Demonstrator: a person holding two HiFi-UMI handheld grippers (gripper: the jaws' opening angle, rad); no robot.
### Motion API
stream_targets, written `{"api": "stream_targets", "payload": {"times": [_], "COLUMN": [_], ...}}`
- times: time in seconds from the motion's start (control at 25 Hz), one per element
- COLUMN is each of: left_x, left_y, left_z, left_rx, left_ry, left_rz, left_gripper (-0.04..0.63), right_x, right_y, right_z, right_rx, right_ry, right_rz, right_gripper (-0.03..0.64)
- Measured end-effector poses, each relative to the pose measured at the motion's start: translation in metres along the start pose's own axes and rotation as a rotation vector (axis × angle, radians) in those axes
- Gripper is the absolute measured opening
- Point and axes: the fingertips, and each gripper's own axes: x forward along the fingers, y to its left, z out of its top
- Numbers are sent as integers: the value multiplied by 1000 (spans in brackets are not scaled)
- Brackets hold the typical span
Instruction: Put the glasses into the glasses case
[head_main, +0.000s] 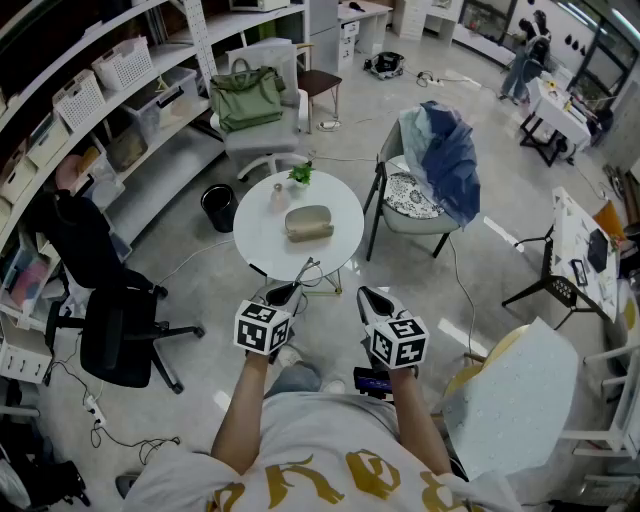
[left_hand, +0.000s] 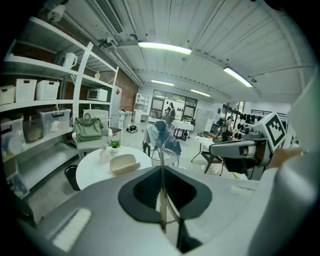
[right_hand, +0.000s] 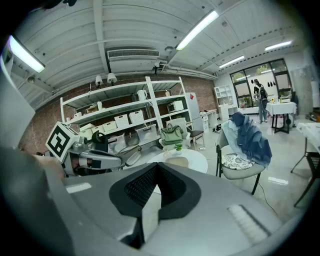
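The left gripper (head_main: 284, 293), at lower centre, is clamped on the glasses (head_main: 306, 270). The right gripper (head_main: 372, 298) beside it is closed and empty. The glasses case (head_main: 309, 222) lies on the round table (head_main: 258, 238) at centre.

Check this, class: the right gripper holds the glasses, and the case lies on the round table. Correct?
No. The left gripper holds the glasses, as the left gripper view shows; the right gripper is shut on nothing. The case does lie on the round table.
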Motion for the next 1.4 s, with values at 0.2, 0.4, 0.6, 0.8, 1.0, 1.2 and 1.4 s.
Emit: {"api": "stream_targets", "payload": {"times": [0.2, 0.4, 0.6, 0.8, 1.0, 1.2, 1.4], "left_x": [-8, -13, -15, 3, 36, 84, 132], "left_y": [-2, -7, 1, 8, 23, 44, 86], "left_z": [0, -2, 3, 8, 16, 31, 56], "left_rx": [-12, -17, -9, -24, -20, -28, -19], "left_ry": [-5, -9, -36, -28, -10, 19, 43], "left_rz": [-10, -6, 21, 9, -12, -39, -57], "left_gripper": [14, 14, 14, 14, 14, 14, 14], "right_x": [-6, -13, -11, -4, 21, 62, 123], "right_y": [7, 10, 11, -8, -30, -62, -88], "right_z": [4, 1, 2, 2, 4, 11, 32], "right_rx": [-5, -5, 24, 34, 52, 82, 91], "right_ry": [-15, -19, -36, -22, 3, 45, 92], "right_rz": [2, 9, 19, -7, -25, -35, -36], "right_gripper": [23, 23, 23, 24, 25, 25, 25]}}
